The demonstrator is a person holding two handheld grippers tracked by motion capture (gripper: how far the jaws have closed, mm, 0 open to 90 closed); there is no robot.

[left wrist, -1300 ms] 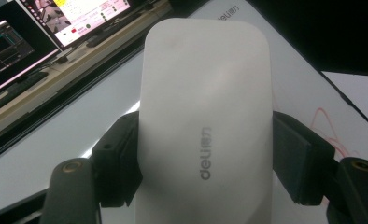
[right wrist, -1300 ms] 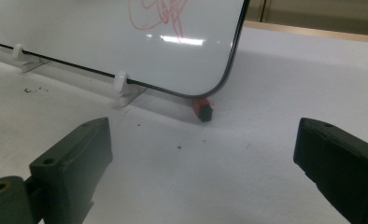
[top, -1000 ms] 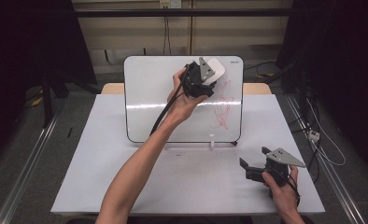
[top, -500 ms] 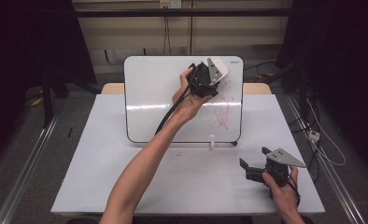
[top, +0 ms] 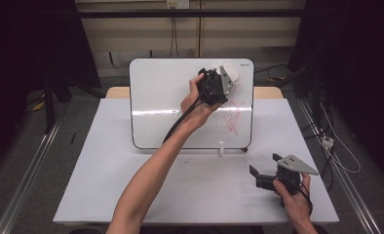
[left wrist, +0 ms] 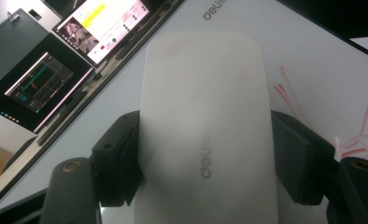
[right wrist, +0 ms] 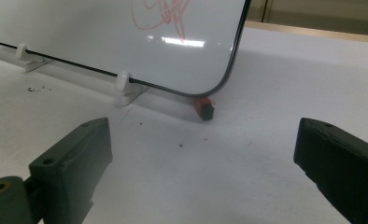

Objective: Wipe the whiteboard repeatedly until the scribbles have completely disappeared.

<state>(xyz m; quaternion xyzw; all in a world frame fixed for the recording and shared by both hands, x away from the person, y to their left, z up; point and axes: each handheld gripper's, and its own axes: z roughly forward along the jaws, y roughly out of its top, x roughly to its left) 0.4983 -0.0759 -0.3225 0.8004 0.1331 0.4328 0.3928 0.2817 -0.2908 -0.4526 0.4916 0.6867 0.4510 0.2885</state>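
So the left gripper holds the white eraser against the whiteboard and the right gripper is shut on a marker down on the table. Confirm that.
Not quite. The right gripper is open and holds nothing, as the right gripper view shows. The left gripper does clamp the white eraser at the whiteboard, near the red scribble.

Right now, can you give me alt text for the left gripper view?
The left claw is shut on a white eraser, its jaws pressing both sides. Behind it is the whiteboard, with red scribbles at right.
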